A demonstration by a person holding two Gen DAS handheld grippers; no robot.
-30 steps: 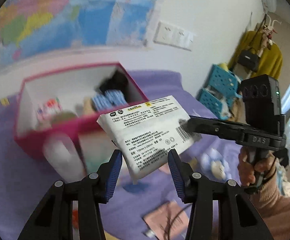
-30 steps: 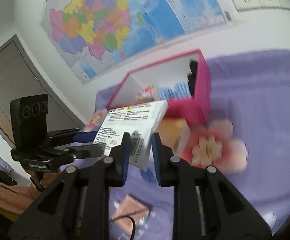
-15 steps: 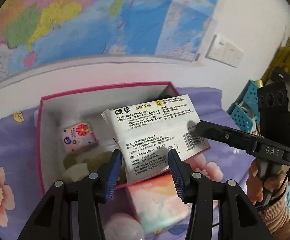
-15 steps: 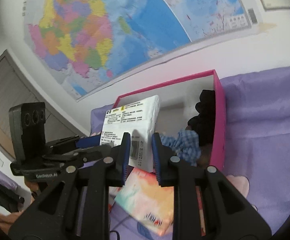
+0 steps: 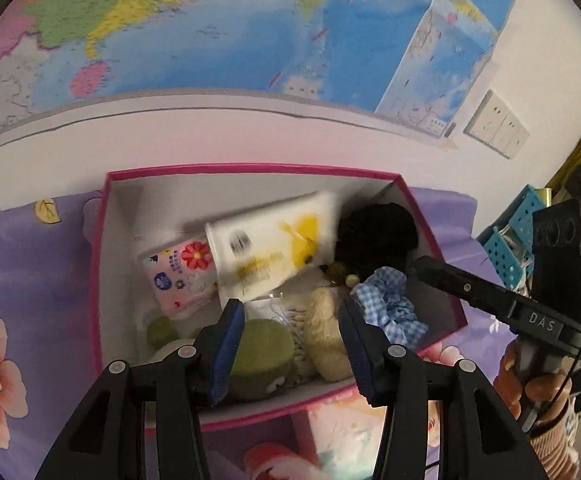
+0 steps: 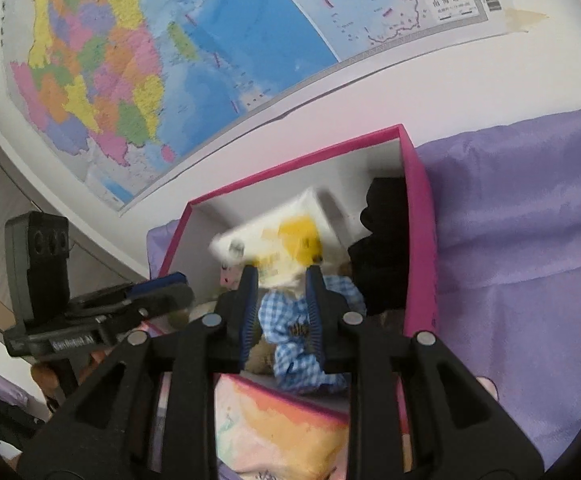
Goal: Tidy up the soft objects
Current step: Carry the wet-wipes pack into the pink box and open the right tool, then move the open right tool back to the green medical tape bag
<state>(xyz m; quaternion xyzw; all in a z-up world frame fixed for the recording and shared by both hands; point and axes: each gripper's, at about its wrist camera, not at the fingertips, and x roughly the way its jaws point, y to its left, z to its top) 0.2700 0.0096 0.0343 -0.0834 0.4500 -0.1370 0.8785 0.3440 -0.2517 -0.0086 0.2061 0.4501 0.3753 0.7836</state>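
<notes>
A white and yellow tissue pack (image 5: 268,250) lies blurred inside the pink box (image 5: 250,170), on top of other soft things; it also shows in the right wrist view (image 6: 286,236). My left gripper (image 5: 292,340) is open and empty above the box's near side. My right gripper (image 6: 282,300) is open and empty over the box (image 6: 420,216), and shows from the side in the left wrist view (image 5: 422,266). In the box are a floral tissue pack (image 5: 178,276), a black plush (image 5: 374,236), a blue checked scrunchie (image 5: 390,304), a green plush (image 5: 262,356) and a cream plush (image 5: 326,332).
The box stands on a purple flowered cloth (image 5: 18,280) against a white wall with a large map (image 5: 210,28). A pastel printed pack (image 6: 282,432) lies in front of the box. Blue baskets (image 5: 514,240) stand at the right.
Both grippers carried the white tissue pack over the box and let go. The pack has dropped into the box and flipped, yellow side up. Both jaws now stand apart.
</notes>
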